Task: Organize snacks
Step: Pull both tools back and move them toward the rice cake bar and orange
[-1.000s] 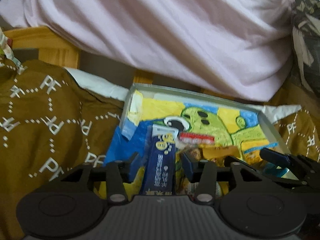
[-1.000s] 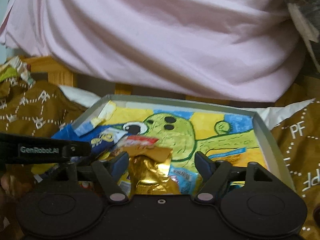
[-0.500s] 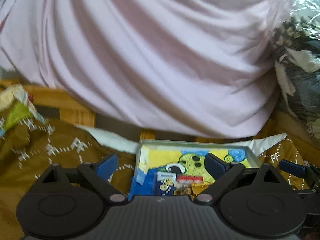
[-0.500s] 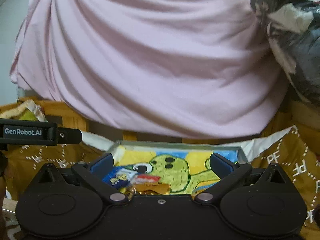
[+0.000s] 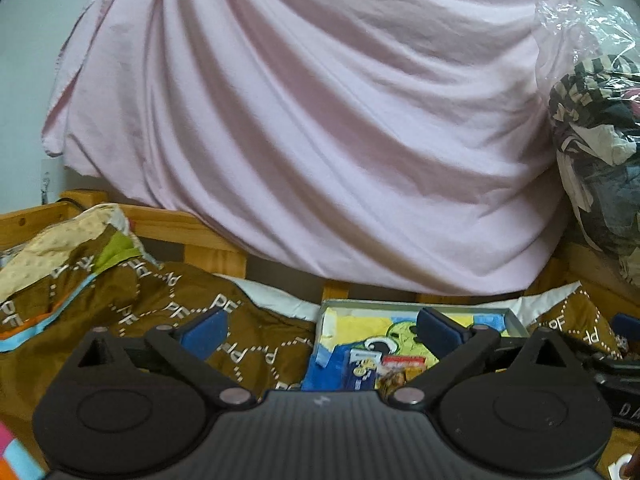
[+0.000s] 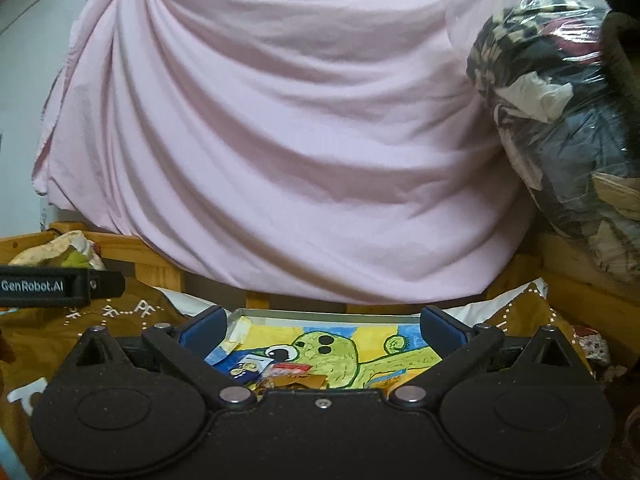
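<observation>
A shallow grey box (image 5: 516,320) (image 6: 320,314) with a green cartoon figure on a yellow and blue bottom lies on the brown bedspread. Inside it rest a dark blue snack packet (image 5: 360,368) (image 6: 246,368), a red-and-white packet (image 5: 402,361) (image 6: 290,369) and a gold wrapper (image 6: 298,382). My left gripper (image 5: 320,328) is open and empty, held back above the box's left side. My right gripper (image 6: 322,330) is also open and empty, pulled back over the box's near end.
A brown bedspread (image 5: 132,312) with white lettering covers the bed. A big pink sheet (image 5: 320,140) hangs behind, over a wooden bed frame (image 5: 180,236). A clear bag of clothes (image 6: 560,120) stands at the right. The other gripper's body (image 6: 56,286) shows at left.
Both grippers have let go and opened wide, then drawn back and up from the box. The blue packet and the gold wrapper now lie in the box.
</observation>
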The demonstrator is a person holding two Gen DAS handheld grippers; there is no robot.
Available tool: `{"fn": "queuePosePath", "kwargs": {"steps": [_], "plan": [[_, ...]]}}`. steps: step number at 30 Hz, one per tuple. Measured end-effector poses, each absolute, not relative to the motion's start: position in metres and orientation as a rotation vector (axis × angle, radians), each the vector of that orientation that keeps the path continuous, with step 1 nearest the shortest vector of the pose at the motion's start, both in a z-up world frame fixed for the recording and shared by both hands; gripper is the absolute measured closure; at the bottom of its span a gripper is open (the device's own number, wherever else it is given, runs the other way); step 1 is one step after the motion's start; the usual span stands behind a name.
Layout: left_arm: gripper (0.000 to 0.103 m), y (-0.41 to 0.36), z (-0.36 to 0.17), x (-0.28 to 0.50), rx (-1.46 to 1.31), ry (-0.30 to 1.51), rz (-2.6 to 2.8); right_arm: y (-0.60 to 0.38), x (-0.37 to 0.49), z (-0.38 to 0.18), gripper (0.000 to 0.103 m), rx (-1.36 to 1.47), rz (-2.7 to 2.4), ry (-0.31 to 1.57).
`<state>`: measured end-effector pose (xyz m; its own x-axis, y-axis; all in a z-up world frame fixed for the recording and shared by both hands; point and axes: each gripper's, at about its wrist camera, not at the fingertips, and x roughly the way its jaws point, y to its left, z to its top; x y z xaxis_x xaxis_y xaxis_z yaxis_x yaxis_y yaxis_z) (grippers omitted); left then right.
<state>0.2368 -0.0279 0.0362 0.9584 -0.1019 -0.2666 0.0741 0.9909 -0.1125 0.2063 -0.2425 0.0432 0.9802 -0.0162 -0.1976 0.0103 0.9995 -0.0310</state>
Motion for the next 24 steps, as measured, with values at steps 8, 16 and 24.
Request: {"fn": "queuePosePath", "kwargs": {"steps": [8,16,24], "plan": [[0.001,-0.016,0.035,0.19,-0.087,0.299,-0.062,-0.235,0.169,0.045,0.001,-0.031,0.013,0.223],[0.001,-0.002,0.029,0.152,-0.067,0.348,-0.044,-0.224,0.129,0.039,0.001,-0.035,0.059,0.271],[0.001,0.002,0.017,0.124,-0.035,0.388,-0.032,-0.215,0.1,0.029,0.001,-0.026,0.109,0.326]]}}
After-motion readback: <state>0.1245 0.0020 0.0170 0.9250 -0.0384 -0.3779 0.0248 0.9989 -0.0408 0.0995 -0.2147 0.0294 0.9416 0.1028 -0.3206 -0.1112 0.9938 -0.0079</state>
